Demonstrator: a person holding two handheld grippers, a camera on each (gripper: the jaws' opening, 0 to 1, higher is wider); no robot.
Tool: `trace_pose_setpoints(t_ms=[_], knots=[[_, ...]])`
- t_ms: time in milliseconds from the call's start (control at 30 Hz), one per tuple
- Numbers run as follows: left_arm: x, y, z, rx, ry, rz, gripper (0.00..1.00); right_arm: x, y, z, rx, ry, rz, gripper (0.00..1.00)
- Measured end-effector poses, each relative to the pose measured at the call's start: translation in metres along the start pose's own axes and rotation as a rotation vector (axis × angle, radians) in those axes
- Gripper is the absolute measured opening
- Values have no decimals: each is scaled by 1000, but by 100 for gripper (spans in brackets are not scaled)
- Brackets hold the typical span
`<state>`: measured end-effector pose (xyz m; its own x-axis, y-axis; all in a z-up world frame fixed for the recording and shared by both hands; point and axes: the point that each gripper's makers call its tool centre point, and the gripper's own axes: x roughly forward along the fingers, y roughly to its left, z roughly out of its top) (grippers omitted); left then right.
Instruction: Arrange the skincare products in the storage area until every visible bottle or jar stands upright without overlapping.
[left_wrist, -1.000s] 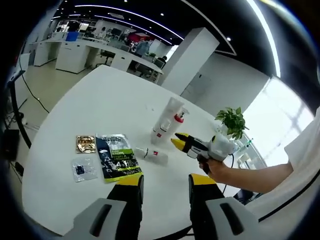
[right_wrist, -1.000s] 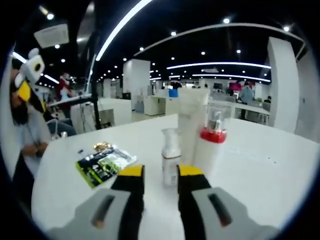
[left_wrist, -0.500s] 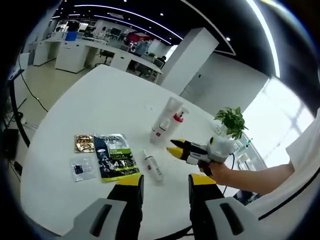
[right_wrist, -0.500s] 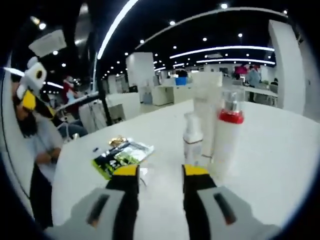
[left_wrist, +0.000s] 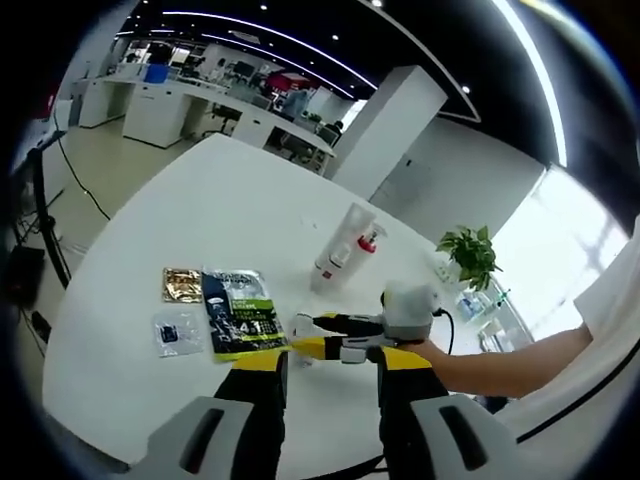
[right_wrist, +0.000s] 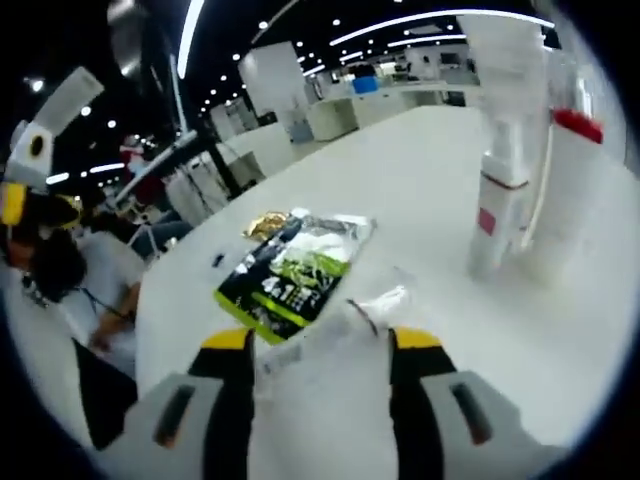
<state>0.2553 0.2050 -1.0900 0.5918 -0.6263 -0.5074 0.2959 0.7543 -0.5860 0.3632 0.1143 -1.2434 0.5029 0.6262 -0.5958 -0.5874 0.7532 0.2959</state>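
White tabletop (left_wrist: 150, 230): right claw (right_wrist: 318, 340) gapes astride the fallen small bottle (right_wrist: 330, 328); left claw (left_wrist: 330, 370) hangs open, empty.

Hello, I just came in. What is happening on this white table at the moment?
A person is tidying skincare products with hand-held tongs. The right tongs are low over the table with their jaws open on either side of a small white bottle that lies on its side beside the green sachet. It is not gripped yet. Further back, a tall white tube and a red-collared pump bottle already stand upright together. The left tongs wait open, holding nothing.
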Motion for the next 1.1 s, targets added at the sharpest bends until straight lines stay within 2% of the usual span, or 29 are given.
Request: trace_pose_setpoints(t_ms=[100,133,167,267,367,433,467,633,733,767,833,867,933,967,1000,1067,1100], knots=[[-5,3,1,-7,-14,12,36,5,-1,2,5,32,-8,52],[-6,4,1,-11,-18,15,36,8,-2,-1,0,66,-9,51],[-8,6,1,-16,-25,19,36,10,1,2,-6,58,-7,46],[-12,9,1,-25,-39,30,36,9,-13,-8,-164,187,-49,27],[-15,12,1,-40,-53,38,36,9,-11,-8,-185,189,-34,25],[-15,12,1,-45,-58,39,36,8,-13,-10,-245,200,-28,20],[-14,12,2,-52,-62,36,36,7,-11,-11,-266,202,-1,20],[-9,9,2,-55,-61,18,35,1,-13,-11,-207,226,3,18],[-5,6,4,-58,-60,2,35,-9,-7,-6,-160,181,16,18],[-4,6,4,-61,-59,-3,35,-13,2,-1,-121,137,56,18],[0,5,5,-75,-59,-18,35,-20,11,4,-75,99,89,18],[2,4,6,-88,-60,-29,36,-26,20,13,-55,42,131,18],[5,3,9,-111,-68,-47,36,-35,30,20,-17,8,175,18],[8,2,11,-135,-73,-61,36,-44,40,30,4,-58,220,19],[9,2,12,-143,-77,-66,36,-51,48,35,53,-73,255,19],[13,2,15,-159,-80,-77,36,-60,58,44,95,-117,301,19],[16,1,17,-162,-79,-83,36,-64,61,44,110,-109,316,19]])
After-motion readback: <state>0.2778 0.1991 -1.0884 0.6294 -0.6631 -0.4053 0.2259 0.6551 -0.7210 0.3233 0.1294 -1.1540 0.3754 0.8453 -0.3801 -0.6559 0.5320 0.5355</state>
